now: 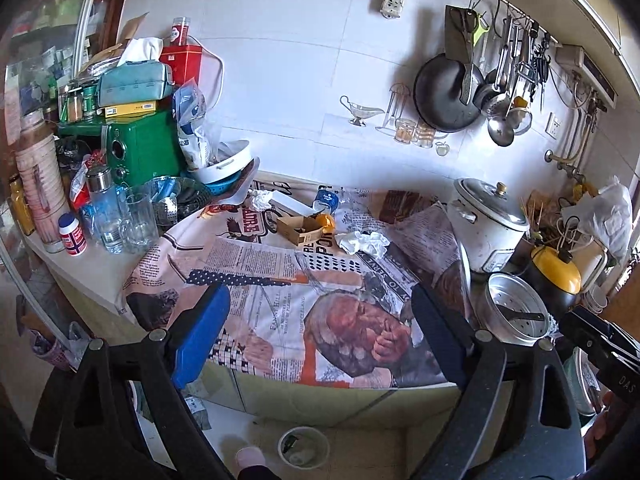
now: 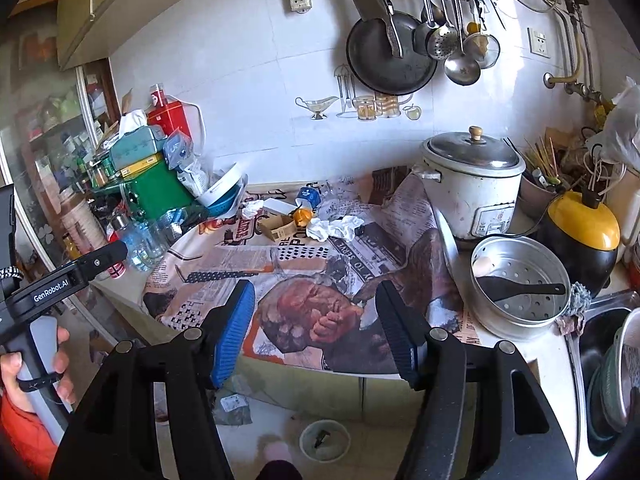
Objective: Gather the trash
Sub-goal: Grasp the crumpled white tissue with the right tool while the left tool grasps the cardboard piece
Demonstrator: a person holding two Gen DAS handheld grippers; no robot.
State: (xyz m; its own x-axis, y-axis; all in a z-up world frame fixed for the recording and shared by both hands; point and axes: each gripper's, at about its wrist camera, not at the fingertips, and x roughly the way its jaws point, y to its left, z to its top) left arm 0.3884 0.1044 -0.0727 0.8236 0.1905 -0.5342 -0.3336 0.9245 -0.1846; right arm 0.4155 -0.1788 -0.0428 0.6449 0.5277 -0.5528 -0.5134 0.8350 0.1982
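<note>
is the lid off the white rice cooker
No, the metal lid with its knob sits closed on top of the white rice cooker.

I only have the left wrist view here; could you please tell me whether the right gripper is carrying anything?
Observer: No. The right gripper is open, with nothing between its fingers.
Operator: Thank you. What lies to the right of the steamer, past the edge of my frame?
Observer: A steel sink, with stacked bowls in it.
Operator: And who is carrying the left gripper?
Observer: A hand is wrapped around its grey handle, with an orange sleeve below it.
</note>
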